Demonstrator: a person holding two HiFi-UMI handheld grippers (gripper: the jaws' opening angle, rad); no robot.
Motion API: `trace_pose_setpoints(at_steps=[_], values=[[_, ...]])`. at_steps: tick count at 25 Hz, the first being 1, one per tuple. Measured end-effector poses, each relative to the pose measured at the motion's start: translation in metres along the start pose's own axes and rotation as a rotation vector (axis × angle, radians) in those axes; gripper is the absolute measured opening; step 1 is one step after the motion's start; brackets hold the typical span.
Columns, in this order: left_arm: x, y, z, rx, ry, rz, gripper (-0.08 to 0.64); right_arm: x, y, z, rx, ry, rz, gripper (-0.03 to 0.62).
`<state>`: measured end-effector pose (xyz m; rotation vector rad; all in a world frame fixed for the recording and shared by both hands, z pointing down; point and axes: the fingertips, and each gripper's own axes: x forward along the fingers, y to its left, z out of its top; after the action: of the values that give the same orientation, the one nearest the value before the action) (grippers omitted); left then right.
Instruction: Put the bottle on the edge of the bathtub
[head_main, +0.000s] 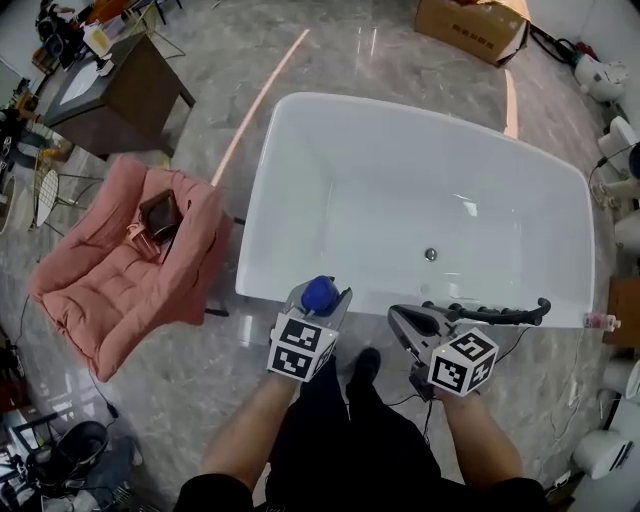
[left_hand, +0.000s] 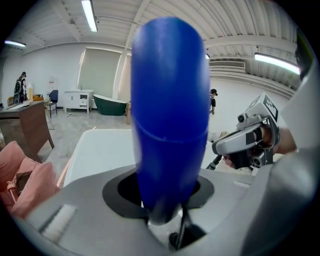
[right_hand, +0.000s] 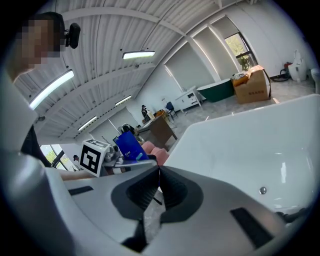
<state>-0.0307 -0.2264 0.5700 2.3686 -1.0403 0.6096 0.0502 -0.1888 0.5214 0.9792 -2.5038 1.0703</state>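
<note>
A blue bottle (head_main: 320, 293) stands upright between the jaws of my left gripper (head_main: 322, 300), which is shut on it just in front of the near rim of the white bathtub (head_main: 300, 130). In the left gripper view the bottle (left_hand: 170, 100) fills the middle, with the pads of the left gripper (left_hand: 164, 194) against its lower part. My right gripper (head_main: 397, 314) hangs beside it to the right, near the same rim, shut with nothing in it. In the right gripper view the right gripper (right_hand: 159, 172) has its jaws pressed together, and the bottle (right_hand: 129, 145) shows at the left.
A black hose (head_main: 490, 313) lies along the tub's near rim at the right. A pink cushioned seat (head_main: 110, 290) sits on the floor to the left, a brown table (head_main: 120, 85) behind it. A cardboard box (head_main: 470, 25) is beyond the tub, with white fixtures (head_main: 620, 135) along the right.
</note>
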Motion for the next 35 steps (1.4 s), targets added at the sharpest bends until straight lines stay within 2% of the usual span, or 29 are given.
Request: trace_pose_setpoints(at_steps=[12,22,35], values=[[0.051,0.014,-0.057,0.044,0.081,-0.051,0.147,0.022,-0.018,-0.021,0.037,0.033,-0.025,0.012],[0.106,0.020,-0.111,0.030,0.111,-0.079,0.147,0.045,-0.053,-0.052,0.063,0.080,-0.045,0.012],[0.143,0.031,-0.146,0.034,0.076,-0.042,0.147,0.075,-0.075,-0.069,0.074,0.133,-0.048,0.012]])
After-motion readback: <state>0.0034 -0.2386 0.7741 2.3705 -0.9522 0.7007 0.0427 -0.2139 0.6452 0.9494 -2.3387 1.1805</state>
